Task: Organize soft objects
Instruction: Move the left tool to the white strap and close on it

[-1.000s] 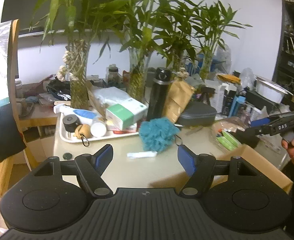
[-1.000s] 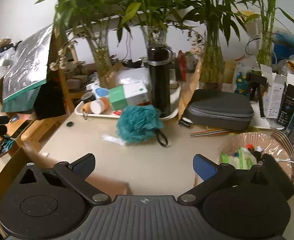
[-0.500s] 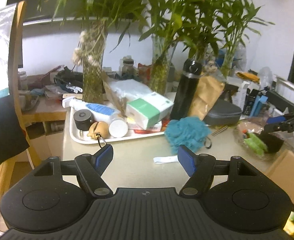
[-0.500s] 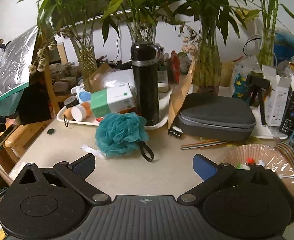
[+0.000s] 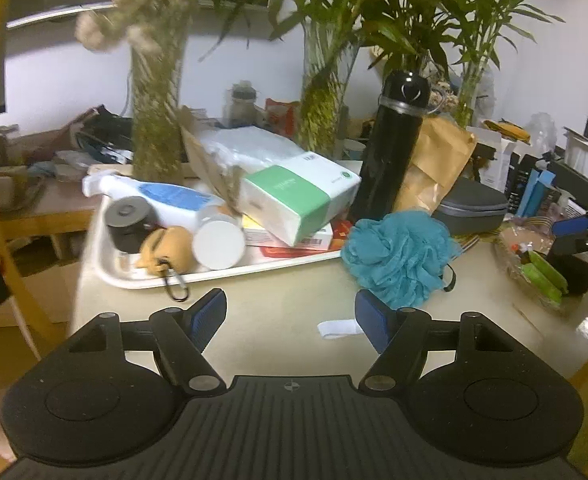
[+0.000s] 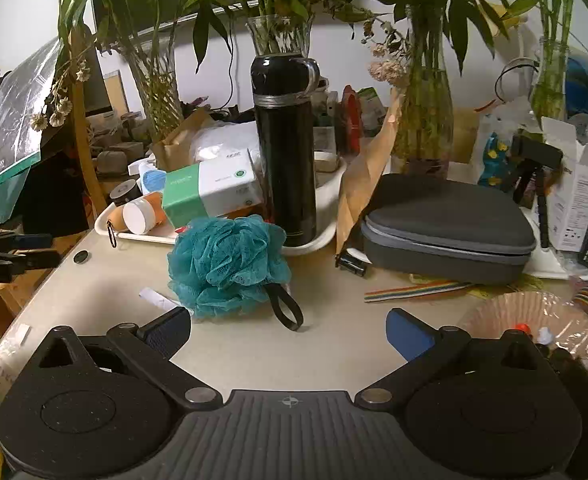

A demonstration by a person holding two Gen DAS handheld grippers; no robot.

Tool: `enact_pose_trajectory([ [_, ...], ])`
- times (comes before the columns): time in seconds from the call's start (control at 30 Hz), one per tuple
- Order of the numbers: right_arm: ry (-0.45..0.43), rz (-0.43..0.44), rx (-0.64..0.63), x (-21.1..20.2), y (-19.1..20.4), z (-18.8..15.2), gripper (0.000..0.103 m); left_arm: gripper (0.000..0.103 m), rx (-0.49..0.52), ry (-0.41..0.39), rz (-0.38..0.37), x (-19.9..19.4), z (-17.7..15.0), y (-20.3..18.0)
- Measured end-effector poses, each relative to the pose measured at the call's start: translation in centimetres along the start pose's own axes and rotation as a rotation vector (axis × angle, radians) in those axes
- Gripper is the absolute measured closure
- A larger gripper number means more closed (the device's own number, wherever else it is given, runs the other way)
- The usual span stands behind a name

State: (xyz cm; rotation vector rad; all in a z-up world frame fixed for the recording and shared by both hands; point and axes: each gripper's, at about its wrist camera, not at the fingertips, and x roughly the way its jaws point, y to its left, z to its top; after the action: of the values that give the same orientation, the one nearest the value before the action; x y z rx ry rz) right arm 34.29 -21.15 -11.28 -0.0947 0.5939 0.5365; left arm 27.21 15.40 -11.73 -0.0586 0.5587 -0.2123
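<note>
Both grippers have closed in on teal bath loofah; it sits on surface against white tray. Left gripper and right gripper fingers spread, empty; loofah at 11 o'clock from right.

Blurred pale dried flowers smear across the left wrist view; print on the green-and-white tissue box is unreadable.

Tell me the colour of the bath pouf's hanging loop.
Black. The loop trails off the teal bath pouf onto the table, clearest in the right wrist view.
</note>
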Motion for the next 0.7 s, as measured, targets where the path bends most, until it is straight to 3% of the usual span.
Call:
enact_pose_trajectory([
  [0.23,0.025,0.008,-0.008,1.6,0.1,0.0,0.0,0.033,0.026,0.016,-0.048,4.6,-0.2,-0.8],
  [0.57,0.047,0.0,-0.012,2.2,0.2,0.0,0.0,0.034,0.029,0.117,-0.088,9.9,-1.8,-1.6],
  [0.6,0.049,0.001,-0.016,2.3,0.3,0.0,0.0,0.04,0.031,0.126,-0.087,10.1,-2.0,-1.6],
  [0.63,0.052,0.004,-0.022,2.3,0.4,0.0,0.0,0.052,0.035,0.135,-0.091,10.3,-2.2,-1.7],
  [0.7,0.055,0.006,-0.032,2.4,0.7,0.0,0.0,0.059,0.06,0.135,-0.075,10.3,-2.4,-2.1],
])
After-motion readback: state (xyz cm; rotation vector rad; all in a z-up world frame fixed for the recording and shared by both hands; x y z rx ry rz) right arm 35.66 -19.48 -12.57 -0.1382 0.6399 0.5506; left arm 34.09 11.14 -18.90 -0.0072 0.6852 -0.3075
